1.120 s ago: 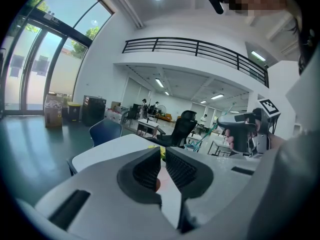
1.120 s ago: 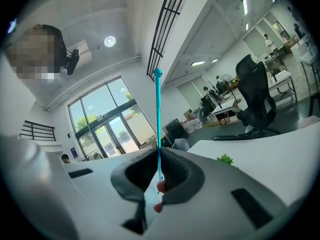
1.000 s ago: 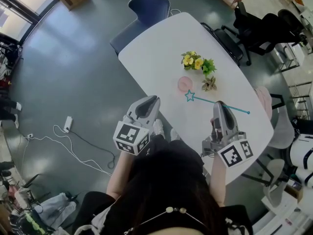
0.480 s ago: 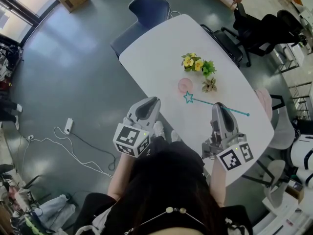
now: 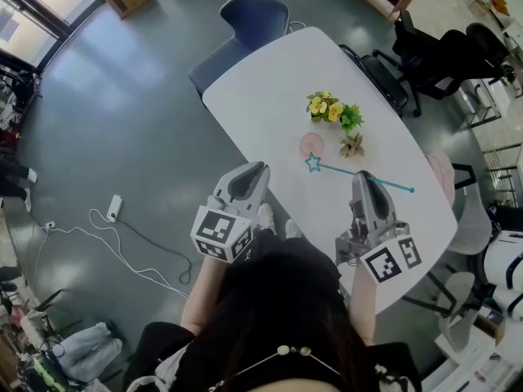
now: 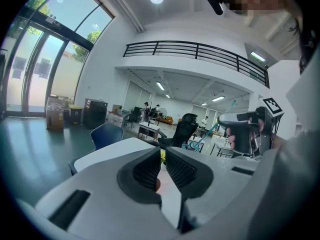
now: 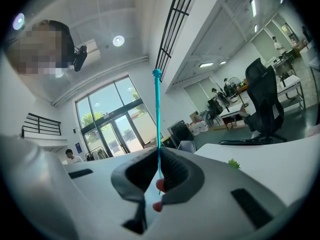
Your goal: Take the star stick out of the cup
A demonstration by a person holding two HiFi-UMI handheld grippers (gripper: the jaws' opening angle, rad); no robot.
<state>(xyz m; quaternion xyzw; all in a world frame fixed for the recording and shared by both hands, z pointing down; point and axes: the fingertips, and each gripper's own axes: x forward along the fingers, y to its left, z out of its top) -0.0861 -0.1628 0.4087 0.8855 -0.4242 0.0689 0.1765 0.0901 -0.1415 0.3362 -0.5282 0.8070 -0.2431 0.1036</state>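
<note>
The star stick (image 5: 359,175) is a thin teal rod with an outline star at one end. It hangs level over the white table (image 5: 270,88), clear of the pink cup (image 5: 311,144), with the star just in front of the cup. My right gripper (image 5: 365,188) is shut on the middle of the rod. In the right gripper view the star stick (image 7: 157,114) rises straight up from between the right gripper (image 7: 159,156) jaws. My left gripper (image 5: 249,178) hovers by the table's near edge, shut and holding nothing. The left gripper (image 6: 161,159) points toward the cup.
A pot of yellow flowers (image 5: 333,109) and a small plant (image 5: 353,144) stand just behind the cup. A blue chair (image 5: 249,15) sits at the table's far end and black office chairs (image 5: 425,47) stand to the right. Cables (image 5: 122,235) lie on the floor at left.
Hardly anything: the right gripper keeps its hold, and the star end has drifted a touch left, staying beside the cup. The left gripper holds still.
</note>
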